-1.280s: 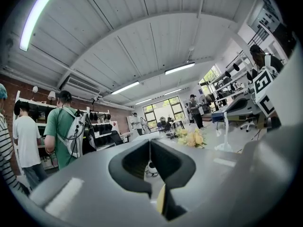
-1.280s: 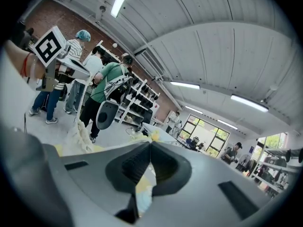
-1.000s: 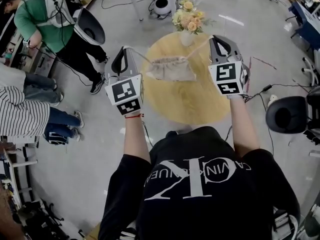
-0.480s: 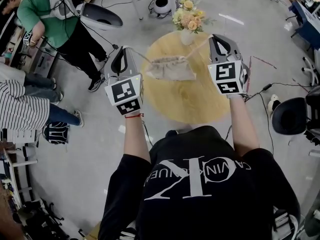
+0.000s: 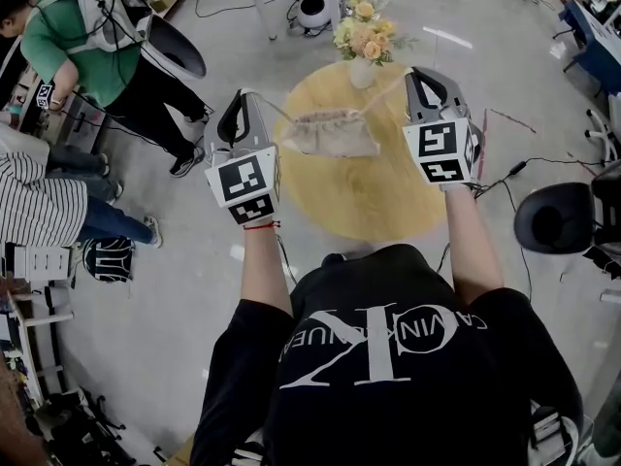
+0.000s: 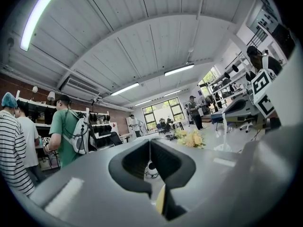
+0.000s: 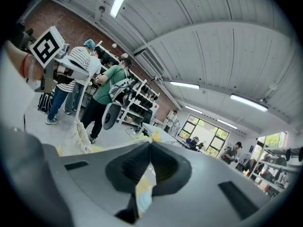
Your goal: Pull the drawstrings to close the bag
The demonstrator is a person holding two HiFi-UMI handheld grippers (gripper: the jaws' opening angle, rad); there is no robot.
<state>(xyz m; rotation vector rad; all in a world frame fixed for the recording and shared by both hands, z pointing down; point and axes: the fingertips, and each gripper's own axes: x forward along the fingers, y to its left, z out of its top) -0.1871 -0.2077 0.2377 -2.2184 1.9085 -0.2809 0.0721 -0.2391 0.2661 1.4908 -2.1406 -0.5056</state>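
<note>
Bag (image 5: 330, 134): pale cloth pouch, slung between the two tongs over the far half of the round yellow surface (image 5: 374, 202). The mouth edge is gathered and puckered along the top; judged nearly shut, not fully. Whether the bag's bottom touches the surface: cannot tell.

Cords: the left drawstring (image 5: 273, 109) runs from the mouth out to the L. The right drawstring (image 5: 386, 93) runs out to the R and slightly farther away. Both look taut, so the cord line = the bag's long axis, approx. L–R across the scene.

Left tongs (image 5: 246, 94): jaws pressed together, w/ the left drawstring ending at the tip. Right tongs (image 5: 413, 72): same, closed on the right drawstring. The bag lies inboard of both, approx. midway, so neither hand is nearer.

Next move, as judged: draw the tongs apart along that same L–R line. A pull off-axis would likely swing or lift the bag rather than cinch it.

Hard to read: in both gripper views the jaws meet in a thin seam, and the cord is too fine to pick out there. How much mouth opening is left is also hidden by the folds.

Further out: a vase of flowers (image 5: 365, 39) near the bag at the far edge of the surface, people (image 5: 87, 47) standing far L, and a chair (image 5: 555, 219) to the R.
</note>
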